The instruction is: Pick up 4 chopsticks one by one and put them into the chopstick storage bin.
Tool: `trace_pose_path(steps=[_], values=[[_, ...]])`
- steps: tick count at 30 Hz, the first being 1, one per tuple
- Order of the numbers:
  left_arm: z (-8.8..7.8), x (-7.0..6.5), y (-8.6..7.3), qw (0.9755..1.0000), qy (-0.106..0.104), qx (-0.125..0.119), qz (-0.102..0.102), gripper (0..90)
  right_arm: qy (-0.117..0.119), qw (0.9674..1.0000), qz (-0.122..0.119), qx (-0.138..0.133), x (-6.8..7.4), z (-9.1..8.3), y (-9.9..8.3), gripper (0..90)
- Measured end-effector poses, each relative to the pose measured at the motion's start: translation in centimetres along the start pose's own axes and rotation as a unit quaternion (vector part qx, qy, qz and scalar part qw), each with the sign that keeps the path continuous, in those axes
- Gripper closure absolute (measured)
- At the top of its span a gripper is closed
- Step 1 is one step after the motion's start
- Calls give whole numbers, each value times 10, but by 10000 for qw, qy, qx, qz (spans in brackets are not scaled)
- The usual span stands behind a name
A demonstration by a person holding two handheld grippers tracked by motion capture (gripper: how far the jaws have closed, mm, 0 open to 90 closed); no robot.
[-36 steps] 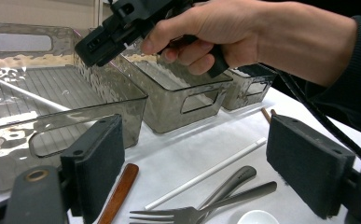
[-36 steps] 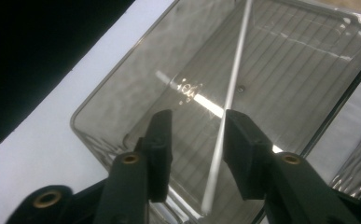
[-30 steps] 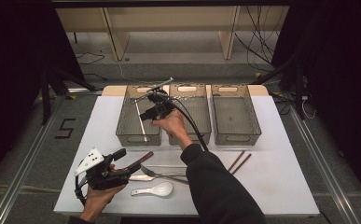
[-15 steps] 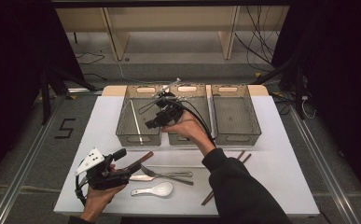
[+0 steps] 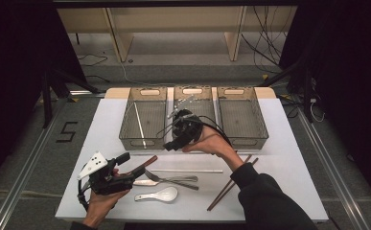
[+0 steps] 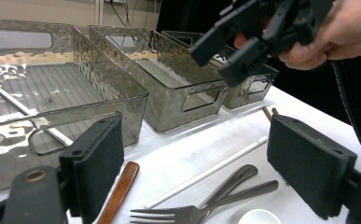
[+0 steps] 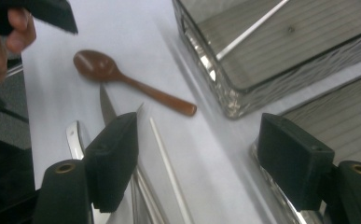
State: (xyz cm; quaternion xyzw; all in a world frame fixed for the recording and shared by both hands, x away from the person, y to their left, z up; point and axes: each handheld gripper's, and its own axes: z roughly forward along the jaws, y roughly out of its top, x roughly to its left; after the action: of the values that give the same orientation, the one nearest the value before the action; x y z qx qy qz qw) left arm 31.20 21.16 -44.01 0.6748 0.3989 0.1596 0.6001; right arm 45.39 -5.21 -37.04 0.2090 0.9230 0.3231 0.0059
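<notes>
Three grey see-through bins stand in a row at the back of the white table (image 5: 288, 158). The left bin (image 5: 144, 136) holds a white stick (image 5: 139, 123), seen in the bin (image 7: 257, 28) in the right gripper view. My right gripper (image 5: 173, 141) (image 7: 199, 130) hovers over the front edge of the middle bin (image 5: 195, 96). Its jaws have just been opening and stand open with nothing between them. My left gripper (image 5: 134, 165) (image 6: 197, 130) rests low at the front left, open and empty, next to a wooden spoon (image 5: 147, 162) (image 7: 122, 79).
On the table in front lie a second white stick (image 5: 185, 171) (image 6: 206, 172), a metal fork (image 5: 176, 179) (image 6: 192, 212), a white ceramic spoon (image 5: 156, 195) and brown chopsticks (image 5: 231, 184). The right bin (image 5: 243, 117) stands beside the middle one.
My right gripper has moved right, from above the left bin to the middle bin's front edge, and its jaws have spread. The left gripper has stayed put.
</notes>
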Motion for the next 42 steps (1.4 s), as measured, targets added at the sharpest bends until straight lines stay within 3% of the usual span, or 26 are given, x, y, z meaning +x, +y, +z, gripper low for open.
trace_pose_path(steps=[8,15,20,27,29,30,37,40,42], values=[[0,0,0,10000,4,4,2,183,-159,9989,-253,369,6,2,-16,292],[0,0,0,10000,2,6,12,182,-259,9957,-408,791,7,7,-33,313],[0,0,0,10000,1,17,19,182,-338,9916,-479,1157,5,12,-45,336],[0,0,0,10000,-10,44,26,182,-405,9866,-552,1480,3,23,-59,436],[0,0,0,10000,-19,65,42,182,-413,9829,-705,1648,2,27,-63,467],[1,0,0,10000,-22,68,45,182,-404,9828,-660,1677,3,29,-64,488],[1,0,0,10000,-23,65,36,182,-385,9737,-853,2075,3,39,-69,581],[1,0,0,10000,-24,61,35,182,-354,9740,-819,2084,5,42,-69,616],[1,0,0,10000,-28,70,44,182,-361,9718,-849,2172,5,45,-69,637]])
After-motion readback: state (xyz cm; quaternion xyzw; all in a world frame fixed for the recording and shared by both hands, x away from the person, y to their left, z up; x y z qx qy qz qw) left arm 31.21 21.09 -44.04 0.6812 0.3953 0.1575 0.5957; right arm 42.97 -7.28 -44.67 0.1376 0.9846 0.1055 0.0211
